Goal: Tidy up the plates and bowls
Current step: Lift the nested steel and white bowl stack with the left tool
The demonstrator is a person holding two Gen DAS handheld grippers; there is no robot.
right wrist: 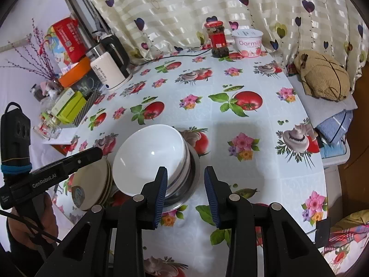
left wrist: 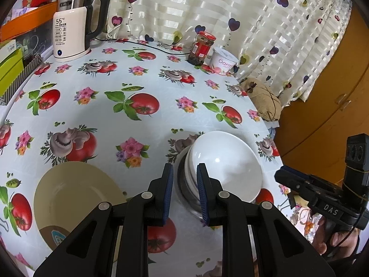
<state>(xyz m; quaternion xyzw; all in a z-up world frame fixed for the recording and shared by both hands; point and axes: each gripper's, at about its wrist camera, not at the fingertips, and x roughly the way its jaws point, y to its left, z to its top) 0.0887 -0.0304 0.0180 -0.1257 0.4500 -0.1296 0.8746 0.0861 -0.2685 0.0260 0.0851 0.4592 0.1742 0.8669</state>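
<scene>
- Two hand-held grippers hang over a round table (left wrist: 143,83) covered in a tomato-and-mushroom print cloth
- Left gripper (left wrist: 184,194) has its jaws parted by a moderate gap and holds nothing; the blue-padded fingertips sit just short of the bowl stack, with the stack's edge showing between them
- Right gripper (right wrist: 186,196) is spread wider, also empty; its left finger overlaps the near side of the bowl stack in the right wrist view, though whether it touches I cannot tell
- White bowl (right wrist: 150,159) lies uppermost, tilted toward the left gripper, nested on more white bowls that rest in a stainless steel bowl (right wrist: 192,184) at the bottom
- Beige plates (right wrist: 92,184), a small stack with a dark patterned patch on the top one, lie just to the left of the bowl stack, directly under the left gripper's fingers as seen from the right wrist
- From the left wrist the top beige plate (left wrist: 76,194) lies ahead and to the left of that gripper
- Far across the table stand an electric kettle (left wrist: 73,27) showing 55, a red-lidded jar (left wrist: 201,48) and, just beside it, a yogurt tub (left wrist: 223,61)
- Beyond the table's right edge sits a tan cloth bundle (right wrist: 322,76), in front of a heart-print curtain (right wrist: 184,4)
</scene>
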